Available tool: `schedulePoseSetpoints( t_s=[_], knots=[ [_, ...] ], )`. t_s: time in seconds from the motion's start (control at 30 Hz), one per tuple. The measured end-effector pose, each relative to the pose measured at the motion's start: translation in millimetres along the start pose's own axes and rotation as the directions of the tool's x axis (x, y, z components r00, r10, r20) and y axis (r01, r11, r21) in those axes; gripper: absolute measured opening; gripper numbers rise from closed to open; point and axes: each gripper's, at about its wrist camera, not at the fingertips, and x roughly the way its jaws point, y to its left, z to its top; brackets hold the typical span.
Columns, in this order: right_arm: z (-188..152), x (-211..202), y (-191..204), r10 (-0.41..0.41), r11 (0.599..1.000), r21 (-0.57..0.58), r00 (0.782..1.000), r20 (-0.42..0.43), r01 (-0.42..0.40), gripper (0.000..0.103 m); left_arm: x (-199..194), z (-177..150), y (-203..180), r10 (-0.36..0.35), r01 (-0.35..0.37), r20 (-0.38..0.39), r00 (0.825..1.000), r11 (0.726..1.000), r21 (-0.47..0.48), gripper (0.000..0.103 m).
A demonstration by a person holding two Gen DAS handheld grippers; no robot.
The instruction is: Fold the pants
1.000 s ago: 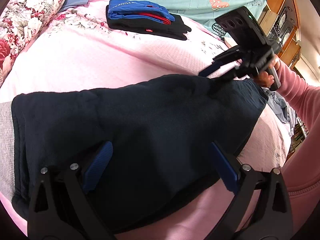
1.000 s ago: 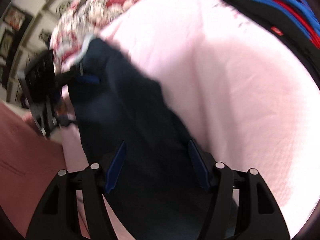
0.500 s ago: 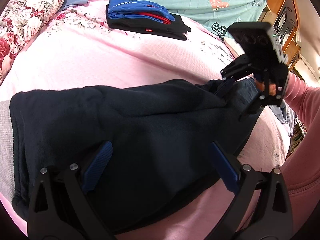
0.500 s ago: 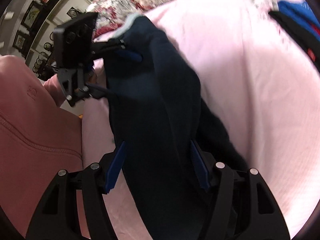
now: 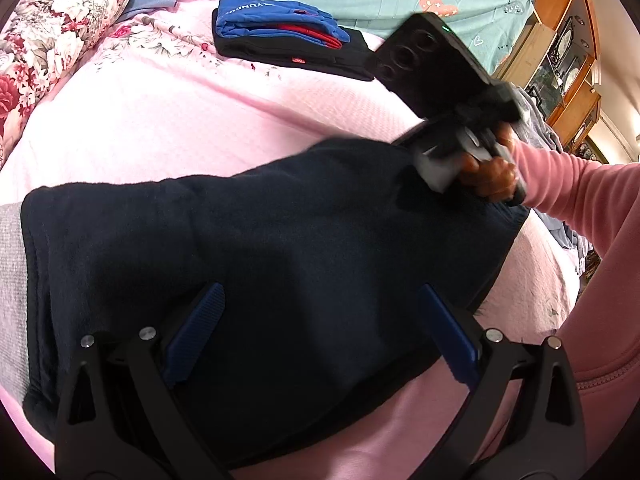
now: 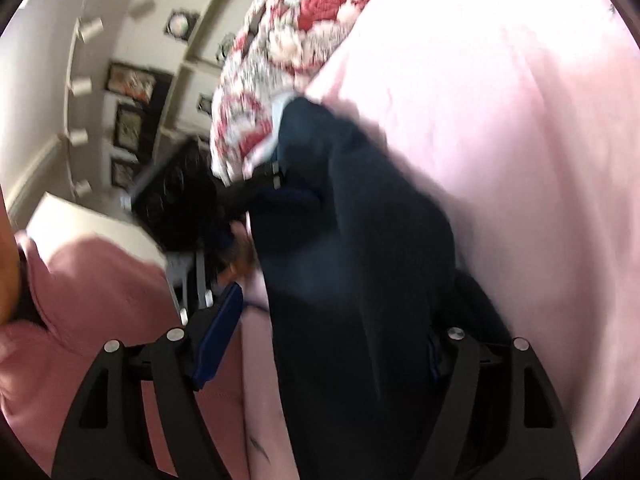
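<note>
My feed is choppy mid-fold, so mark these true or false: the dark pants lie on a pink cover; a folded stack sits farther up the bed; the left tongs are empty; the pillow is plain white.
1. Dark navy fleece pants lie on the pink bed cover. True.
2. A folded blue, red and black clothes stack sits farther up the bed. True.
3. The left tongs are empty. False: pants lie between them.
4. The pillow is plain white. False: red floral.
</note>
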Motion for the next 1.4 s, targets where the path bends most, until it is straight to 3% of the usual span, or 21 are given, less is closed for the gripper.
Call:
schedulePoseSetpoints(
  t_s=[0.03,0.1,0.23,0.33,0.37,0.43,0.47,0.53,0.63,0.67,0.77,0.93,1.0,1.1,1.17,1.23,1.4],
  knots=[
    [4,-3,-3,0.007,1.0,0.009,0.999,0.038,-0.007,0.076,0,0,0,0.001,-0.001,0.001,1.0,1.0,0.001,0.099],
    [14,-17,-7,-0.068,0.998,0.019,0.986,0.152,0.066,0.074,0,0,0,0.001,-0.001,-0.001,1.0,1.0,0.002,0.099],
    [8,-14,-6,-0.185,0.98,-0.037,0.966,0.179,0.194,0.048,0,0,0,-0.001,0.001,0.001,1.0,1.0,0.001,0.099],
    [2,-18,6,-0.29,0.946,-0.09,0.934,0.208,0.313,0.044,0,0,-1,0.003,-0.003,0.002,1.0,1.0,0.004,0.099],
    [2,-21,10,-0.331,0.929,-0.091,0.915,0.231,0.359,0.046,0,0,-1,0.003,-0.003,0.003,1.0,1.0,0.004,0.099],
    [-6,-36,9,-0.47,0.853,-0.061,0.815,0.34,0.518,0.055,0,0,-1,0.003,-0.003,0.003,1.0,1.0,0.006,0.099],
    [-7,-48,8,-0.483,0.847,-0.037,0.797,0.362,0.53,0.055,0,0,-1,0.003,-0.003,0.004,1.0,1.0,0.005,0.099],
    [-16,-73,6,-0.435,0.89,0.043,0.815,0.382,0.454,0.055,0,0,-1,0.004,-0.004,0.004,1.0,1.0,0.006,0.099],
    [-39,-86,24,-0.429,0.894,0.073,0.795,0.428,0.442,0.055,-1,0,-1,0.002,-0.002,0.006,1.0,1.0,0.007,0.099],
    [-45,-85,30,-0.426,0.895,0.071,0.798,0.426,0.44,0.055,-2,-1,-1,-0.002,0.002,0.009,1.0,1.0,0.006,0.099],
    [-77,-59,46,-0.399,0.908,0.051,0.825,0.401,0.415,0.058,-3,-2,-2,0.002,-0.002,0.011,1.0,1.0,0.008,0.099],
    [-131,-23,48,-0.456,0.889,0.114,0.838,0.301,0.443,0.06,-8,-17,-21,0.059,-0.057,-0.013,0.998,0.99,0.132,0.099],
    [-154,-28,58,-0.475,0.878,0.121,0.818,0.324,0.462,0.061,-22,-20,-25,0.084,-0.081,-0.011,0.996,0.984,0.159,0.099],
    [-174,-39,77,-0.532,0.843,0.13,0.771,0.35,0.522,0.061,-59,-18,-11,0.068,-0.072,0.049,0.996,0.994,0.077,0.099],
    [-175,-38,97,-0.533,0.831,0.08,0.749,0.393,0.55,0.061,-82,-18,2,0.119,-0.121,0.109,0.987,0.993,0.012,0.099],
    [-166,-23,116,-0.515,0.818,-0.012,0.743,0.427,0.575,0.061,-101,-19,13,0.181,-0.176,0.151,0.972,0.983,-0.05,0.099],
    [-130,40,136,-0.484,0.774,-0.221,0.78,0.398,0.593,0.052,-126,-29,25,0.253,-0.231,0.198,0.947,0.964,-0.13,0.099]
  ],
)
